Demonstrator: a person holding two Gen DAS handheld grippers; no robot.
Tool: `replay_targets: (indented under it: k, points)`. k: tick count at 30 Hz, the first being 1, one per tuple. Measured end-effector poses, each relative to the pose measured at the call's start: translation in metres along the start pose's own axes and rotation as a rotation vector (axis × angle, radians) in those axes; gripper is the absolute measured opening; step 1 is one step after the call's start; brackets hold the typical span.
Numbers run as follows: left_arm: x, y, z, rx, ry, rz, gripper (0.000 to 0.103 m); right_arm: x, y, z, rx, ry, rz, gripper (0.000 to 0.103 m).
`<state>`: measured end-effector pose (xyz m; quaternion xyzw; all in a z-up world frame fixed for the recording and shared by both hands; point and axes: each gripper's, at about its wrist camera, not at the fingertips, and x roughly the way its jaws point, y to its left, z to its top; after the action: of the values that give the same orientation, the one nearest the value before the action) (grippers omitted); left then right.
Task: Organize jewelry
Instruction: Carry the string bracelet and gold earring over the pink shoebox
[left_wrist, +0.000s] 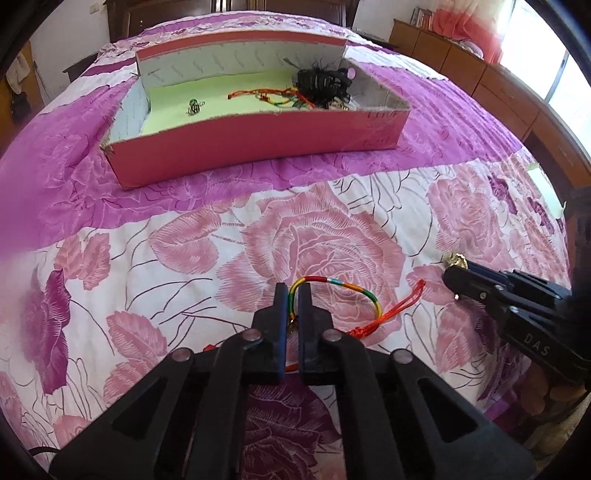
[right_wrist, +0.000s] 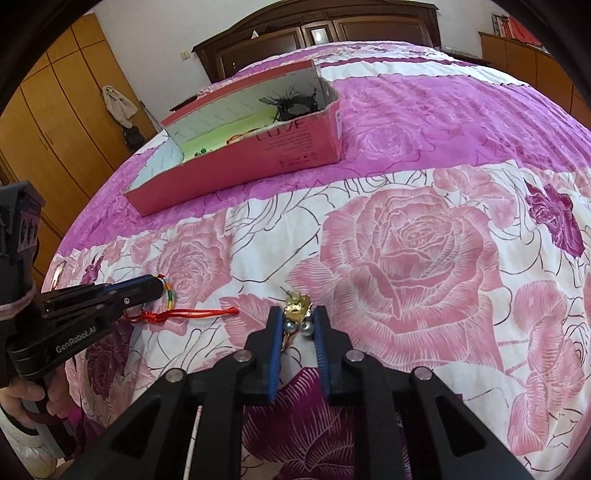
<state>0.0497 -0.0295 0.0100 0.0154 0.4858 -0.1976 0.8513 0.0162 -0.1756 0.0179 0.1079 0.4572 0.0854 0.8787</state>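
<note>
A multicoloured woven bracelet (left_wrist: 343, 290) with red cord tails lies on the floral bedspread. My left gripper (left_wrist: 292, 295) is shut on its near side; it also shows in the right wrist view (right_wrist: 162, 290), with the bracelet (right_wrist: 169, 295) at its tip. My right gripper (right_wrist: 297, 314) is closed around a gold brooch with silver beads (right_wrist: 296, 314); in the left wrist view this gripper (left_wrist: 456, 271) comes in from the right with the brooch (left_wrist: 456, 259) at its tip. A pink cardboard box (left_wrist: 258, 144) sits farther up the bed.
The box (right_wrist: 240, 162) has a green floor and holds a small green ornament (left_wrist: 193, 107), coloured cords (left_wrist: 269, 96) and a black hair clip (left_wrist: 325, 86). Wooden wardrobe (right_wrist: 55, 122) at left, headboard (right_wrist: 317, 33) behind, wooden cabinets (left_wrist: 480, 81) at right.
</note>
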Motion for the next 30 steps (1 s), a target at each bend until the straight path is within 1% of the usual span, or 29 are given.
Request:
replay_targets:
  k: [12,30]
  points:
    - [-0.023,0.011,0.006,-0.047,-0.092,-0.007,0.0,-0.015,0.013,0.001,-0.029,-0.063,0.042,0.018]
    - [-0.051,0.014,0.015,-0.051,-0.21,0.009,0.0,-0.035,0.022,0.01,-0.051,-0.16,0.085,0.018]
